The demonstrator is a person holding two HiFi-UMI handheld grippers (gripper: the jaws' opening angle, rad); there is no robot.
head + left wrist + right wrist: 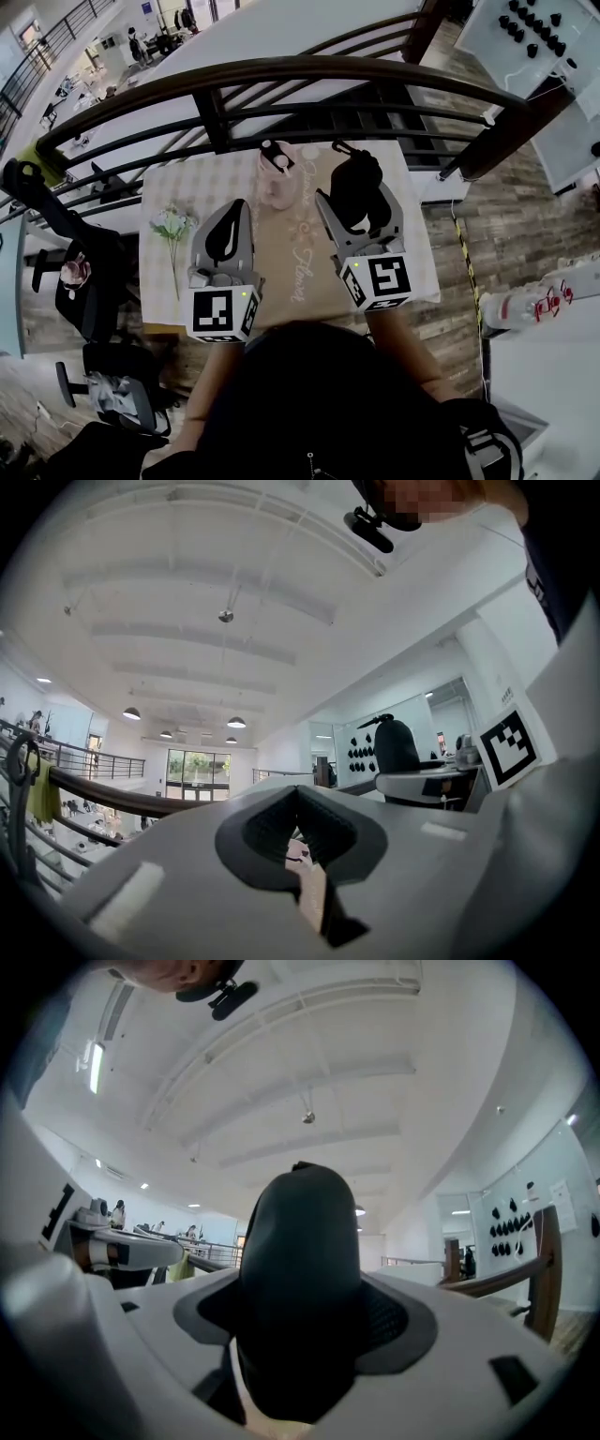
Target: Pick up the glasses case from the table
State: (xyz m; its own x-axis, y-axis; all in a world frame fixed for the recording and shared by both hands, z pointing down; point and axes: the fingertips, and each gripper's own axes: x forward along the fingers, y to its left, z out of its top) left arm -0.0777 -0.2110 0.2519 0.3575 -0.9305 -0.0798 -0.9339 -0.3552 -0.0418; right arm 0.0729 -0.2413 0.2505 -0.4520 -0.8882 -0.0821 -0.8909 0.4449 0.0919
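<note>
The glasses case was not lying free on the table. It sat clamped in the right gripper, whose jaws were closed narrowly on its lower half. In the head view it lay at 12 o'clock from that gripper's marker cube, over the table's far right part. Its long axis ran from 6 to 12 o'clock, in line with the jaws. In the right gripper view the case filled the gap of the gripper. Its rounded end pointed to 12 o'clock, past the tips and against the ceiling, so it looked lifted clear. The left gripper stood at 8 o'clock from the case, well apart. In its own view the left gripper had its jaws drawn together on nothing. By my judgement any further lift rested wholly with the right hand.
</note>
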